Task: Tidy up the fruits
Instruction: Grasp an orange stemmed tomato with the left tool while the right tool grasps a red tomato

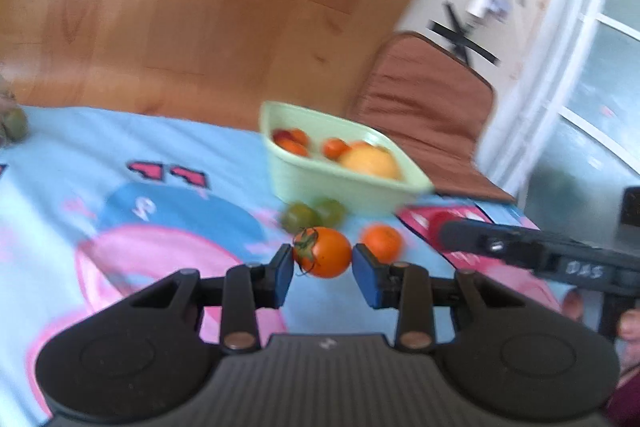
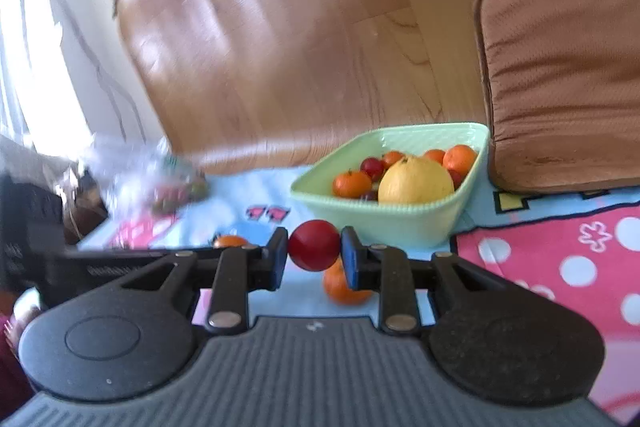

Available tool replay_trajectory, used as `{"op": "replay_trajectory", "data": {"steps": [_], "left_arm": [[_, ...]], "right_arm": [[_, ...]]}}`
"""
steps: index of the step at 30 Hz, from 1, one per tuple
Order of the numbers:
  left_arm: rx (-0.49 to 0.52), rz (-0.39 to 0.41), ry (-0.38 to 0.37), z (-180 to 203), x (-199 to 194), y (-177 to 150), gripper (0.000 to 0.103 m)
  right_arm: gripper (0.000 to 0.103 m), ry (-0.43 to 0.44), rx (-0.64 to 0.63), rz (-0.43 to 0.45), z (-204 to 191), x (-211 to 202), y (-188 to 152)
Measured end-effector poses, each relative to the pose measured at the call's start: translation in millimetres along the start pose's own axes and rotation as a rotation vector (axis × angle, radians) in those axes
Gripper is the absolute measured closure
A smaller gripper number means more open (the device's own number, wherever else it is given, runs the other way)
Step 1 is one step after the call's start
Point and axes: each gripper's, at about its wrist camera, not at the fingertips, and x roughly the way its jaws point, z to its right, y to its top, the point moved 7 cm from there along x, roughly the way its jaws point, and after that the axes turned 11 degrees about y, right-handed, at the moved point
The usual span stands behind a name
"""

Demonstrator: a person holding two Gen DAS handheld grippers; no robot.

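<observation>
Orange tomato point(image 1: 322, 251), green stem pointing left, clamped in the left gripper point(image 1: 322, 269) above the blue cloth point(image 1: 120, 155); red fruit point(image 2: 314, 245) gripped by the right gripper point(image 2: 313, 259), near the green bowl point(image 2: 404, 223) holding 1 yellow fruit point(image 2: 416, 181).

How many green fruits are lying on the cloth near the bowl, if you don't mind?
2: green fruits and lie side by side just before the green bowl. A third, blurred, sits at the far left edge.

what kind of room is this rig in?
Likely a home dining or living area: a wooden table with a cartoon-print cloth, a cushioned chair, and a green bowl of fruit.
</observation>
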Motion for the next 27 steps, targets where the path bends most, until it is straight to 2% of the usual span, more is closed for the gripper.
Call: {"op": "replay_trajectory", "data": {"steps": [6,12,14,18,27], "left_arm": [[0.069,-0.049,-0.052,30.9,-11.7,-30.1,0.070],[0.122,-0.067,-0.080,48.1,-22.7,-53.9,0.070],[0.145,-0.068,-0.069,51.6,-22.5,-59.6,0.070],[0.171,-0.046,-0.049,55.8,-24.2,-61.5,0.069],[0.177,-0.034,-0.039,57.9,-21.6,-60.0,0.055]], "right_arm": [[0.072,-0.046,-0.006,-0.083,-4.6,-15.8,-36.7],[0.072,-0.072,0.020,-0.082,-7.8,-34.2,-49.2],[0.072,-0.082,0.018,-0.082,-9.5,-37.0,-53.4],[0.071,-0.106,0.000,-0.086,-10.1,-38.1,-62.9],[0.071,-0.094,-0.007,-0.104,-12.3,-34.9,-67.1]]}}
